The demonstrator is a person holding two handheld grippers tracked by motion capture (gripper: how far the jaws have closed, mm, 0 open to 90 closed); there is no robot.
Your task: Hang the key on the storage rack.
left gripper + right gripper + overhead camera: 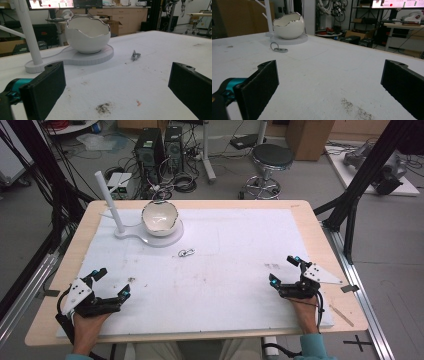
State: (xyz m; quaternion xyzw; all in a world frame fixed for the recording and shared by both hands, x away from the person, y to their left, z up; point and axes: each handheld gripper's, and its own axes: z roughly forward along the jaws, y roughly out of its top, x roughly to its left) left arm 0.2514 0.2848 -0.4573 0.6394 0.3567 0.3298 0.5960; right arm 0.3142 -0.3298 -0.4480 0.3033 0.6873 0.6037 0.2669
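Observation:
A white egg-shaped bowl [160,217] with a jagged silver rim sits on a white stand [131,234] that carries a tall white post [109,200], at the table's far left. A small metal key ring [186,252] lies flat on the white mat just in front of the stand. My left gripper [111,282] rests at the near left corner, open, nothing between its jaws. My right gripper [284,270] rests at the near right, open and empty too. The left gripper view has the bowl [87,33] and key ring [135,55] ahead; the right gripper view has the bowl [288,26] and key ring [278,48] far off.
A white mat [225,250] covers most of the wooden table [310,212]. Dark smudges mark the mat near both grippers. Beyond the table stand computer towers [150,147], a black stool [270,162] and cables on the floor. Black frame legs [357,185] rise at the right.

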